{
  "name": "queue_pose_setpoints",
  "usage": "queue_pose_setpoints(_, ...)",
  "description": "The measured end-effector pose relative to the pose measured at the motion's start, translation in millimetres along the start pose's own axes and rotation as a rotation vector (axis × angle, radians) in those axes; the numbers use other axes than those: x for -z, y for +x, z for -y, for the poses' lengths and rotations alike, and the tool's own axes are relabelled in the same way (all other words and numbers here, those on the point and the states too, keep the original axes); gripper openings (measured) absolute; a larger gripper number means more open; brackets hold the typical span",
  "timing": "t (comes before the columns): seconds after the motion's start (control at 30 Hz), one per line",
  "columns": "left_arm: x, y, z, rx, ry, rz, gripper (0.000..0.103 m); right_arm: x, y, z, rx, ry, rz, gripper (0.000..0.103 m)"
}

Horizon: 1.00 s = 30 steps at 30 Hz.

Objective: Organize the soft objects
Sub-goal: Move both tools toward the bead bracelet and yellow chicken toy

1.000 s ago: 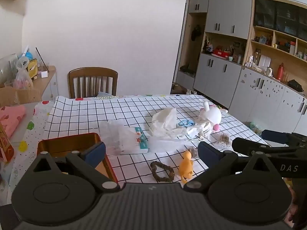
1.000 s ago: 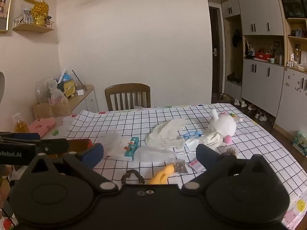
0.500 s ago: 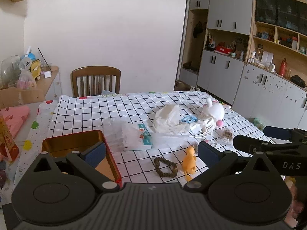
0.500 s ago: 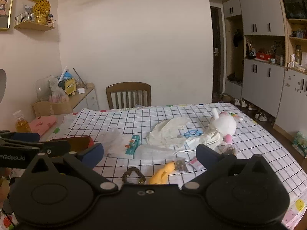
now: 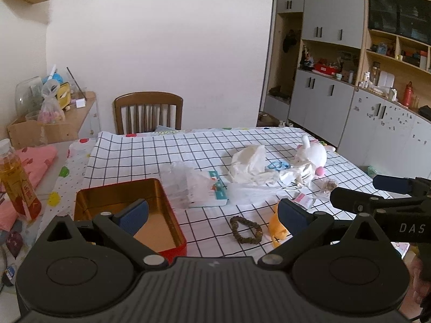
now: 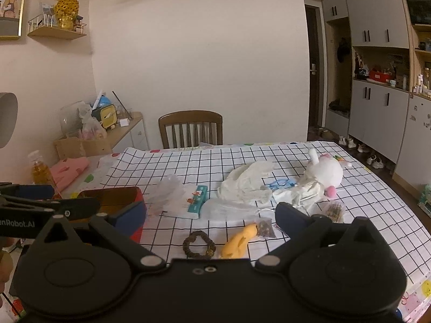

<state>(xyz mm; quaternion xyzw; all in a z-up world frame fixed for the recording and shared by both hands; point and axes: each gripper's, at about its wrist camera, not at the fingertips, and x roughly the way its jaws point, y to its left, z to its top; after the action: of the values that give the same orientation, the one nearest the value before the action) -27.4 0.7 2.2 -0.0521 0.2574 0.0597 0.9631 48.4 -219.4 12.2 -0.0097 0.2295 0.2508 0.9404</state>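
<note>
A white plush rabbit [image 5: 312,154] [image 6: 324,170] lies at the far right of the checked tablecloth, beside crumpled white cloth [image 5: 249,158] [image 6: 246,180]. A yellow soft toy [image 5: 277,228] [image 6: 238,242] and a brown bead bracelet [image 5: 246,232] [image 6: 198,245] lie near the front edge. An open red tin [image 5: 161,215] [image 6: 114,197] with a gold inside stands at the front left. My left gripper [image 5: 212,215] hovers open above the tin and bracelet. My right gripper [image 6: 211,216] hovers open above the bracelet and yellow toy. Neither holds anything.
A clear plastic bag [image 5: 186,185] lies over a tissue pack [image 5: 218,193]. Small packets [image 6: 334,211] sit at the right. A wooden chair [image 5: 148,113] stands behind the table. A drink bottle [image 5: 16,180] and pink cloth [image 5: 35,158] are at the left, cabinets [image 5: 323,102] at the right.
Both grippers have risen and drawn back slightly, so the tin, bottle and table front show more. Nothing on the table has moved and both stay open.
</note>
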Motion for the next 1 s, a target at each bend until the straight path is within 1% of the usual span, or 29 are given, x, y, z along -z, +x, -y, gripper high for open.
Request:
queue_pose_setpoints(0.23,0.8,-5.8,-4.7,-0.024,-0.009,0.011,0.103,-1.9,6.5,-3.8,-0.022,-0.015,-0.010,0.103)
queue_pose_setpoints(0.67,5.4,-9.0,-11.4,-0.061,-0.036,-0.007,0.103,-2.7,17.2,-11.7,-0.065,-0.044,-0.025,0.102)
queue_pose_setpoints(1.0,7.5,-12.1,-9.3,-0.056,-0.035,-0.010,0.103,-3.2,17.5,-13.2,-0.067,-0.049,-0.026,0.102)
